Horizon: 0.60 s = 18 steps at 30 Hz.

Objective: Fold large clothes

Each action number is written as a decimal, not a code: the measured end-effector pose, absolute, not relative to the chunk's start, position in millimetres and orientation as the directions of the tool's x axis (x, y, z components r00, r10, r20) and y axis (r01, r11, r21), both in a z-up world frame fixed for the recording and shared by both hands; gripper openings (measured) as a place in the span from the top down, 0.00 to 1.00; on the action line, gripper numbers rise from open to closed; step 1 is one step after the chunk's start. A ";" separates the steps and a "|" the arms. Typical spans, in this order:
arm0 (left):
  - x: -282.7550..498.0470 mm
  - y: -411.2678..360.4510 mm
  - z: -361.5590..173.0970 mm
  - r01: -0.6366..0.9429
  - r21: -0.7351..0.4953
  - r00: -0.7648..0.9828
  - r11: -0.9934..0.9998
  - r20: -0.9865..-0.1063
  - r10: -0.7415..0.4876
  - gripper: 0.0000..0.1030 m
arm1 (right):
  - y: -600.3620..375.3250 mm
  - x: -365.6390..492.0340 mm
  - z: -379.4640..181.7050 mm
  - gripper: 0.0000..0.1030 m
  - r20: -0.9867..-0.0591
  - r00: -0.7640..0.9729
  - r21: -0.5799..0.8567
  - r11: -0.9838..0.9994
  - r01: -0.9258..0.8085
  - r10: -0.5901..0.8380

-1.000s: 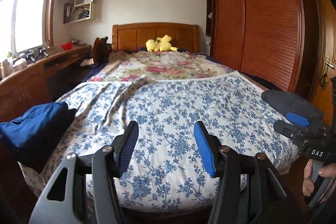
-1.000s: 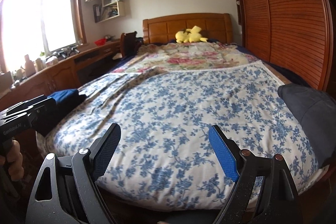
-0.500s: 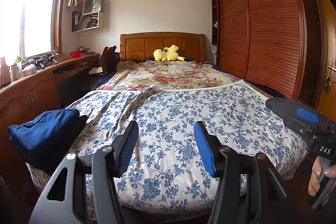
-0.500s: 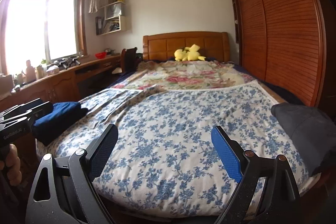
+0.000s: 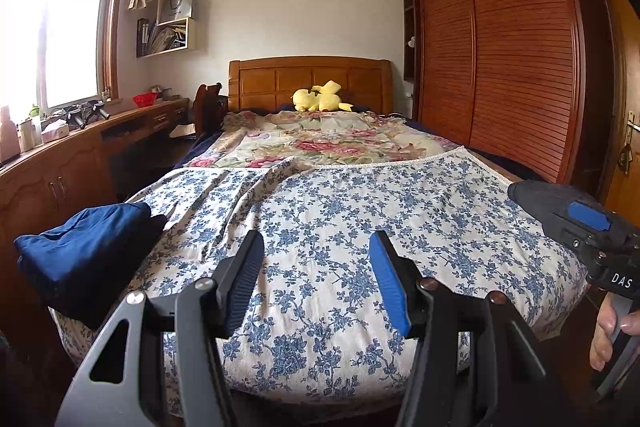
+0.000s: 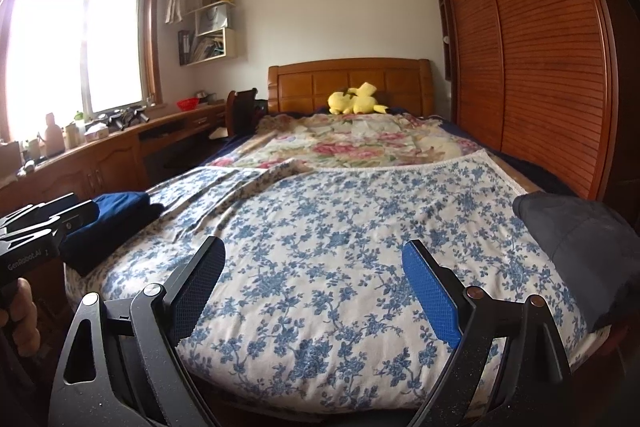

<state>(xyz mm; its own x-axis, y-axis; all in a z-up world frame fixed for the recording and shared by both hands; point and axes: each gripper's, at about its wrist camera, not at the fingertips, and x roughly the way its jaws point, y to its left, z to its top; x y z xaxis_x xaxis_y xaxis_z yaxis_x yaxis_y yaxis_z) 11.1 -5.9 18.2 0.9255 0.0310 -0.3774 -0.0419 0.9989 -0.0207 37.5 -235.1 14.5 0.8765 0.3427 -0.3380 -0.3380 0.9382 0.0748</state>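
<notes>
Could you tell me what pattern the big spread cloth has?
Blue flowers on white cloth, clearest in the right wrist view.

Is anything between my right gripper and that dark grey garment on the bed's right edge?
Nothing visible. The right gripper hangs open over the blue floral sheet, and only bare sheet separates it from the dark grey garment lying to its right.

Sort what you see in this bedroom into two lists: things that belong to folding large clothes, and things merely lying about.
Belongs to the job:
- folded navy blue garment at the bed's left edge
- dark grey garment at the bed's right edge
- blue-flowered white bed cover, the work surface
- left gripper and right gripper, both open, empty

Lying about:
- yellow plush toy
- red bowl
- wall shelf
</notes>
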 end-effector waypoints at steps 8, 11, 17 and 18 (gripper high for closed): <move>10.2 -8.3 18.0 -0.036 -0.021 0.925 0.999 -0.378 0.025 0.47 | -234.4 37.9 11.1 0.11 -0.337 0.877 0.076 0.938 -0.339 0.344; 9.8 -8.8 17.9 -0.035 -0.021 0.925 0.999 -0.378 0.024 0.47 | -234.8 37.0 11.3 0.11 -0.336 0.877 0.074 0.938 -0.340 0.344; 8.5 -10.4 18.3 -0.033 -0.019 0.927 0.999 -0.375 0.023 0.47 | -235.4 37.1 11.1 0.11 -0.335 0.876 0.078 0.937 -0.341 0.347; 8.6 -10.2 18.3 -0.033 -0.019 0.927 0.999 -0.375 0.024 0.47 | -235.2 37.0 11.0 0.11 -0.335 0.876 0.077 0.937 -0.341 0.346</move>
<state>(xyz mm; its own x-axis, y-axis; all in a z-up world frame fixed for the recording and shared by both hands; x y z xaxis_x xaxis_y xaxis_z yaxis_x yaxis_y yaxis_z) 8.6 -10.2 18.3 0.9266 0.0237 -0.3753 -0.0334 0.9993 -0.0194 37.0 -235.2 11.0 0.8764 0.3461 -0.3347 -0.3406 0.9370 0.0770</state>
